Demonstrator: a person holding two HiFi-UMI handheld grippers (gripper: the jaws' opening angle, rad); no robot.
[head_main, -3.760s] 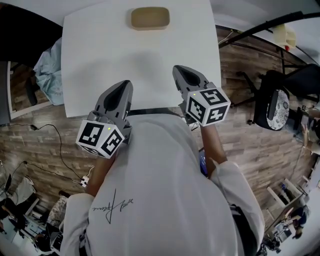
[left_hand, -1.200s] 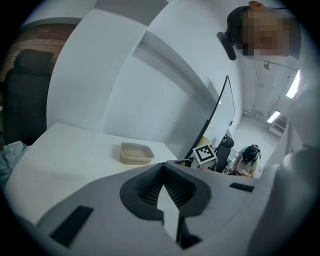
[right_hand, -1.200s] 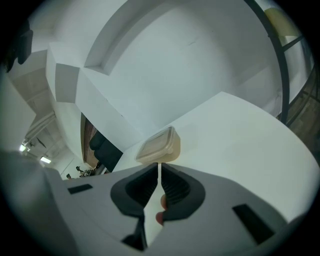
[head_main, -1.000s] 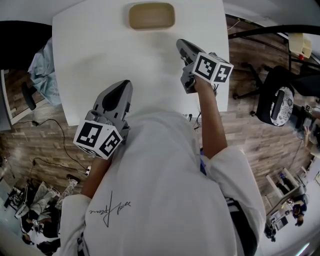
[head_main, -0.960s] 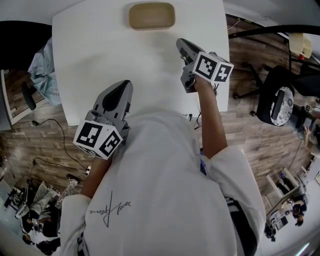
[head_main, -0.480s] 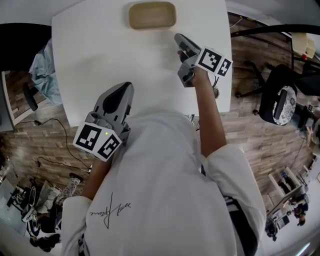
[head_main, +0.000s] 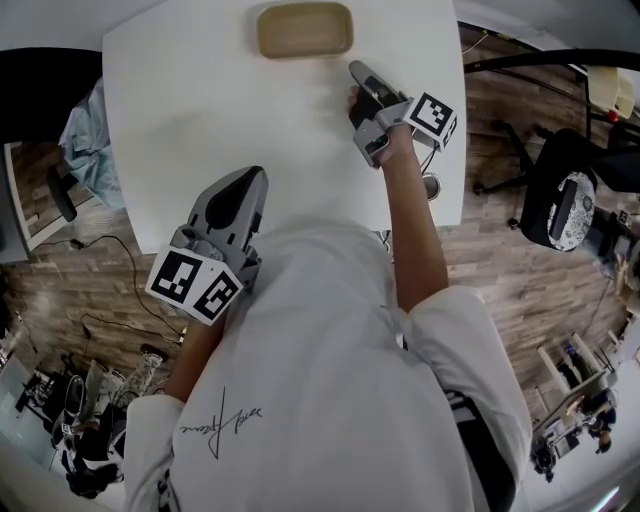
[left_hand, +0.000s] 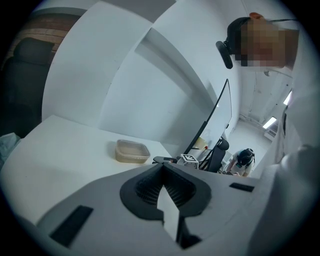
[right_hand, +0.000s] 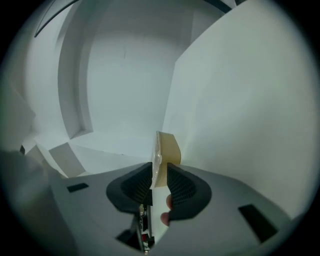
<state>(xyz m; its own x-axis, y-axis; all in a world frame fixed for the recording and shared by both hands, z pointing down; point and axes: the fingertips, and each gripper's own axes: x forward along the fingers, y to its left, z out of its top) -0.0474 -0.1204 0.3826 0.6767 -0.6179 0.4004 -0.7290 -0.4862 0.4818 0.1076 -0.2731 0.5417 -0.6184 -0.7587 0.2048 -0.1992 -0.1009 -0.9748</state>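
- One white table (head_main: 190, 110) fills the top of the head view. We stand at its near edge, w/ wood floor (head_main: 80, 270) on both sides and a desk chair (head_main: 560, 205) well off to the rt.
- Plenty of bare top lies btwn the grippers and the far edge, widest on the left. The table's rt edge runs near the rt hand.
- Nearest us, the left gripper (head_main: 252, 180) hangs over the near edge, well apart from everything. In the left gripper view (left_hand: 162, 171) its jaws are together w/ nothing btwn them.
- Further out, the right gripper (head_main: 357, 76) is over the far-rt part of the top. It's rolled onto its side, so in its own view the table stands like a wall at the rt.
- A tan container (head_main: 304, 30) sits at the far edge, about mid-width, w/ its long axis left-right along that edge.
- Key relation: the container lies ahead and left of the right gripper's tips. They are near its rt end but apart from it, as far as we can tell. The left gripper is much further off.
- In the right gripper view the container (right_hand: 170, 150) shows on end, in line w/ the gap. The jaws are a little apart and grip nothing.
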